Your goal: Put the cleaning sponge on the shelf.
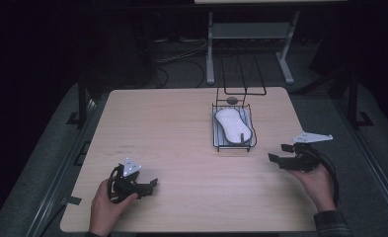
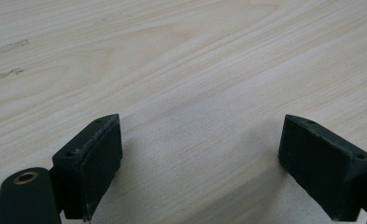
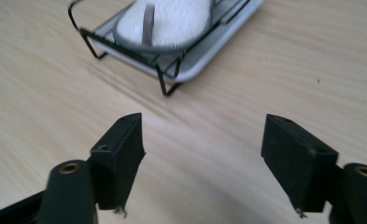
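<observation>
A black wire rack point(image 1: 215, 126) on a grey tray stands at the back right of the wooden table point(image 1: 172, 128). In it lies a white oval slipper-shaped thing point(image 1: 233, 124) with a grey rim; the right gripper view has the white thing point(image 3: 172, 18) and the rack point(image 3: 165, 77) just ahead. My right gripper point(image 1: 276, 154) hovers at the table's right edge, a little in front of the rack, open with nothing between its jaws point(image 3: 202, 158). My left gripper point(image 1: 153, 183) rests low at the front left, open over bare wood point(image 2: 200, 158).
A thin black wire frame point(image 1: 243, 74) stands upright behind the rack. Beyond the table are a white table leg frame point(image 1: 248, 44) and cables on a dark floor. Metal rails point(image 1: 68, 163) run along both sides of the table.
</observation>
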Tool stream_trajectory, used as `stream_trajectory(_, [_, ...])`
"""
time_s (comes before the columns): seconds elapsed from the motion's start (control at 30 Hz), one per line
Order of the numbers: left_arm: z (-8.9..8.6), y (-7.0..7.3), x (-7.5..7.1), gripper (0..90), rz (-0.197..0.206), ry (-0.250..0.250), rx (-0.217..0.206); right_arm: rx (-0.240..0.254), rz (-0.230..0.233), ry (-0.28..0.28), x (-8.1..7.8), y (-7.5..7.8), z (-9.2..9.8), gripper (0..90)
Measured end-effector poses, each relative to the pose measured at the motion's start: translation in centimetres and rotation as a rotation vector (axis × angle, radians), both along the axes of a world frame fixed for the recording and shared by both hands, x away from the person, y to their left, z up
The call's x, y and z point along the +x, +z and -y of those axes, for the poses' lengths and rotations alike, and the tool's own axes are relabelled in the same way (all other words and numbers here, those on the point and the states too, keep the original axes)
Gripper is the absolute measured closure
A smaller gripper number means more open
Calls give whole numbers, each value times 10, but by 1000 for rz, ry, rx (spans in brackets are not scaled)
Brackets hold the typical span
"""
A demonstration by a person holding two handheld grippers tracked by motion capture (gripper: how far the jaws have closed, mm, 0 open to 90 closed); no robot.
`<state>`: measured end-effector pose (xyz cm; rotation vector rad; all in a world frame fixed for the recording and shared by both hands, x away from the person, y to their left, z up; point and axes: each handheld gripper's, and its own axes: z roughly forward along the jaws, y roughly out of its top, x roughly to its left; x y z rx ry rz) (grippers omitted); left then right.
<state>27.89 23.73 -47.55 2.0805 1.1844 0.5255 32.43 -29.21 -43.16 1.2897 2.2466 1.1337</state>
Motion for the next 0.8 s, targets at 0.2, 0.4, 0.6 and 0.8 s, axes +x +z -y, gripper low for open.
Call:
stream_trajectory(0.2, [0,0,0,128,2,3,-3,-4,-11,-9,-24,-11,4,247])
stream_trajectory(0.4, [0,0,0,128,2,3,-3,-9,-25,-41,-45,-18,8,220])
stream_trajectory(0.6, [0,0,0,128,2,3,-3,-21,-46,-41,-58,-28,9,215])
stream_trajectory(0.8, [0,0,0,127,2,3,-3,-84,-62,-52,-71,-37,5,188])
